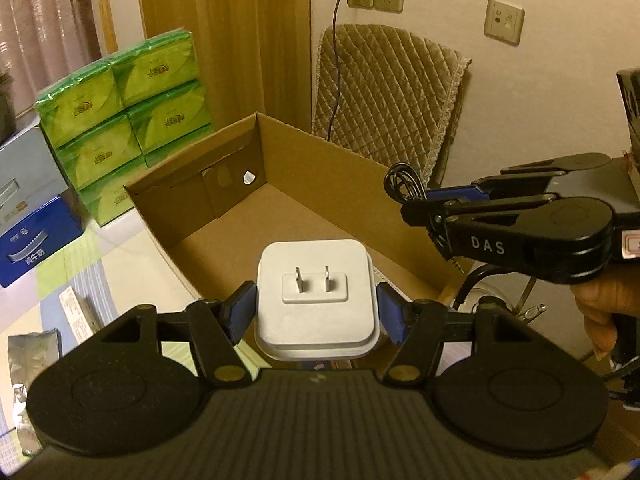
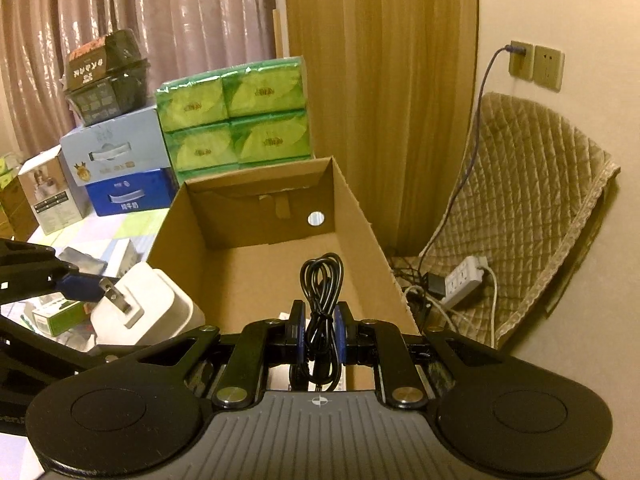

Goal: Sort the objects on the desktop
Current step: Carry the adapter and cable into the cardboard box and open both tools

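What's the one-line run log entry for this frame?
left gripper: shut on white charger | right gripper: shut on black cable | cardboard box: open, nothing visible inside

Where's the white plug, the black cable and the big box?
white plug (image 1: 318, 312), left wrist view, front face below its prongs.
black cable (image 2: 322, 280), right wrist view, coiled loop.
cardboard box (image 2: 256, 268), right wrist view, bare floor.

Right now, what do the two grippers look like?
Both are black plastic with blue pads on their fingers. Each has two round black discs and a ribbed grey body with brass-coloured rivets. The right gripper, seen from the side, has white letters "DAS". The left gripper looks the same.
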A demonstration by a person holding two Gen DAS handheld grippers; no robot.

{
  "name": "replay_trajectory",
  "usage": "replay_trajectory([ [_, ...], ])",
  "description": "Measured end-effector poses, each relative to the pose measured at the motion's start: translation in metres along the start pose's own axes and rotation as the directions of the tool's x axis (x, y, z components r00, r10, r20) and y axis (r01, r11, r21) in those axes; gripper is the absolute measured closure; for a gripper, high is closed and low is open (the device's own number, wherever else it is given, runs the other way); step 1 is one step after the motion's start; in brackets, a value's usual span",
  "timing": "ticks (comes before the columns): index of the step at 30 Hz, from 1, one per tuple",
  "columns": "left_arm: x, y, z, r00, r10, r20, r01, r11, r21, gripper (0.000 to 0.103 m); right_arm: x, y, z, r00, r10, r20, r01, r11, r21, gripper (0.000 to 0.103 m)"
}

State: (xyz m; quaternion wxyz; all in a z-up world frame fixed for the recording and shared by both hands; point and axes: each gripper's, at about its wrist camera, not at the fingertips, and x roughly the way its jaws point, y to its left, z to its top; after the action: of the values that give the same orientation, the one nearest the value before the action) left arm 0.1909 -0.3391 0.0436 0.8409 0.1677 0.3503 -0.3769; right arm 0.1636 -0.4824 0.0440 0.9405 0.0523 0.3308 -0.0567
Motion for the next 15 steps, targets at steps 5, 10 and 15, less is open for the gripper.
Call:
replay_trajectory([
  [5, 0.012, 0.003, 0.001, 1.000, -0.002, -0.008, 0.002, 1.000, 0.002, 0.043, 0.010, -0.002, -0.001, 1.000, 0.001, -0.011, -0.001, 1.000, 0.003, 0.091],
  [10, 0.020, 0.005, 0.002, 1.000, -0.006, -0.005, 0.006, 1.000, 0.002, 0.040, 0.015, -0.002, -0.003, 1.000, -0.002, -0.012, 0.002, 1.000, 0.008, 0.091],
  [15, 0.014, 0.009, 0.002, 1.000, 0.003, 0.023, -0.003, 1.000, -0.010, 0.035, 0.015, -0.003, -0.002, 1.000, 0.000, -0.013, 0.000, 1.000, 0.009, 0.091],
])
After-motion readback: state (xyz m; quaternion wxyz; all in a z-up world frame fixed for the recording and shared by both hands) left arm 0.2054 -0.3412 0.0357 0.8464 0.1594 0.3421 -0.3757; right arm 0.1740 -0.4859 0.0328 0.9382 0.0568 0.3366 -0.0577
